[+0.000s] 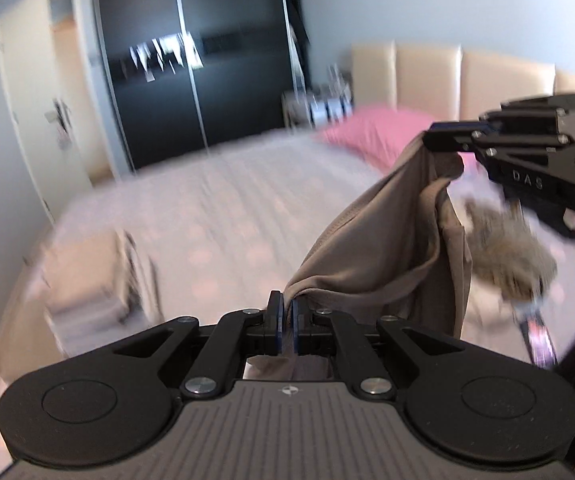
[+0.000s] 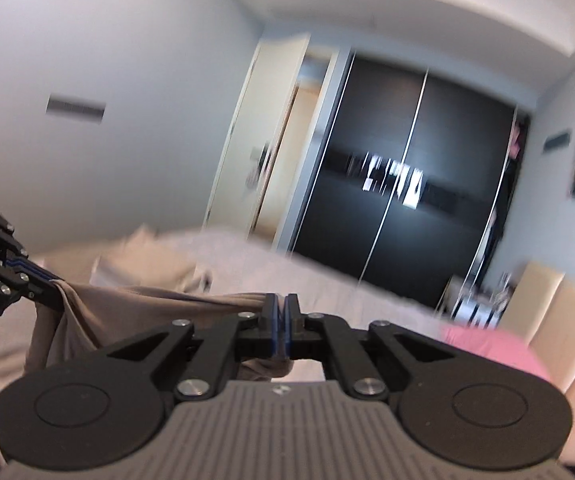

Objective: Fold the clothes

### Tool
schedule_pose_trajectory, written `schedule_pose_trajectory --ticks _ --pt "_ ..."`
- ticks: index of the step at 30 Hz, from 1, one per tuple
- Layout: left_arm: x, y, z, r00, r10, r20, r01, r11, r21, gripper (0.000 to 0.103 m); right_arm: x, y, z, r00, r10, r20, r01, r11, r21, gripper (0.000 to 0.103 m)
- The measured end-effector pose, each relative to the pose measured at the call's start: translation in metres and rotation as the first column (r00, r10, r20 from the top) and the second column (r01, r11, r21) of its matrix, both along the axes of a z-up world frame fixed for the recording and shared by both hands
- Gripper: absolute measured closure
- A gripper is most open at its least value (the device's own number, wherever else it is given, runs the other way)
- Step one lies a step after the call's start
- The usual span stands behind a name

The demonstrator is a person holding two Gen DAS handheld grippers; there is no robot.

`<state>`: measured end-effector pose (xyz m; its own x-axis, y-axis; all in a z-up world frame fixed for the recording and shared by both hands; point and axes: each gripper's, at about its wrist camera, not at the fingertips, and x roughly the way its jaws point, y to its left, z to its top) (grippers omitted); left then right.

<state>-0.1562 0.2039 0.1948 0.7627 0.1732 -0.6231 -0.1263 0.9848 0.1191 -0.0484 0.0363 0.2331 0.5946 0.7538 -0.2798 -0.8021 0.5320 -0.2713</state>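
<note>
Both clamped — the left hand-held gripper (image 1: 286,307) and right hand-held gripper (image 1: 431,136) each pinch an edge of the taupe garment (image 1: 387,240), which sags between them above the bed (image 1: 207,208) — bare bedspread beyond.

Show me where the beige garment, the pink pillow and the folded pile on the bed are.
beige garment (image 1: 371,256): left wrist view, on the hanging cloth's middle.
pink pillow (image 1: 371,132): left wrist view, on its top face.
folded pile (image 1: 87,276): left wrist view, blurred, on the upper fold.
</note>
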Motion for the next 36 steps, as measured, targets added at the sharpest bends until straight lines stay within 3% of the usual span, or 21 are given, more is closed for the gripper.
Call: schedule_pose_trajectory --ticks 4,8,10,13,16,17,20,21,23,26,31,34,36 --pt "0.027 0.006 -0.092 0.983 -0.046 -0.178 0.036 0.998 -0.061 0.100 0.027 0.008 -0.079 0.980 -0.026 -0.196 -0.008 0.986 -0.167 0.099" --pt "0.051 0.005 -0.181 0.935 -0.092 -0.342 0.075 0.995 -0.062 0.100 0.063 0.027 -0.174 0.913 -0.080 -0.401 -0.059 0.945 -0.323 0.099" --pt "0.065 0.017 -0.204 0.931 -0.102 -0.352 0.074 0.993 -0.090 0.100 0.078 0.035 -0.208 0.893 -0.113 -0.436 -0.058 0.931 -0.359 0.099" --pt "0.091 0.038 -0.219 0.938 -0.061 -0.342 0.010 0.989 -0.149 0.100 0.092 0.034 -0.241 0.876 -0.142 -0.460 -0.030 0.938 -0.346 0.099" --pt "0.103 0.048 -0.231 0.949 -0.042 -0.313 -0.028 0.976 -0.217 0.098 0.114 0.034 -0.252 0.844 -0.167 -0.510 -0.016 0.942 -0.334 0.096" --pt "0.103 0.051 -0.232 0.950 -0.046 -0.309 -0.028 0.972 -0.231 0.093 0.118 0.031 -0.253 0.837 -0.170 -0.521 -0.009 0.946 -0.323 0.093" --pt "0.099 0.060 -0.230 0.954 -0.043 -0.296 -0.041 0.962 -0.270 0.079 0.127 0.027 -0.253 0.818 -0.189 -0.543 0.031 0.957 -0.287 0.071" --pt "0.095 0.064 -0.226 0.958 -0.033 -0.286 -0.050 0.960 -0.277 0.077 0.130 0.021 -0.252 0.811 -0.199 -0.550 0.051 0.961 -0.273 0.070" --pt "0.084 0.072 -0.217 0.968 -0.002 -0.250 -0.073 0.954 -0.291 0.060 0.132 0.014 -0.254 0.796 -0.204 -0.569 0.064 0.964 -0.257 0.070" --pt "0.068 0.083 -0.208 0.976 0.036 -0.217 -0.102 0.948 -0.300 0.053 0.125 0.008 -0.258 0.786 -0.202 -0.584 0.051 0.963 -0.264 0.070" --pt "0.056 0.095 -0.228 0.933 0.108 -0.344 -0.212 0.936 -0.282 0.053 0.101 0.016 -0.279 0.789 -0.180 -0.587 -0.040 0.939 -0.342 0.070" --pt "0.052 0.099 -0.248 0.899 0.100 -0.427 -0.252 0.914 -0.317 0.054 0.090 0.022 -0.292 0.785 -0.186 -0.590 -0.074 0.919 -0.388 0.070" --pt "0.049 0.098 -0.257 0.883 0.098 -0.458 -0.261 0.915 -0.307 0.054 0.087 0.024 -0.300 0.781 -0.190 -0.595 -0.088 0.909 -0.407 0.069"
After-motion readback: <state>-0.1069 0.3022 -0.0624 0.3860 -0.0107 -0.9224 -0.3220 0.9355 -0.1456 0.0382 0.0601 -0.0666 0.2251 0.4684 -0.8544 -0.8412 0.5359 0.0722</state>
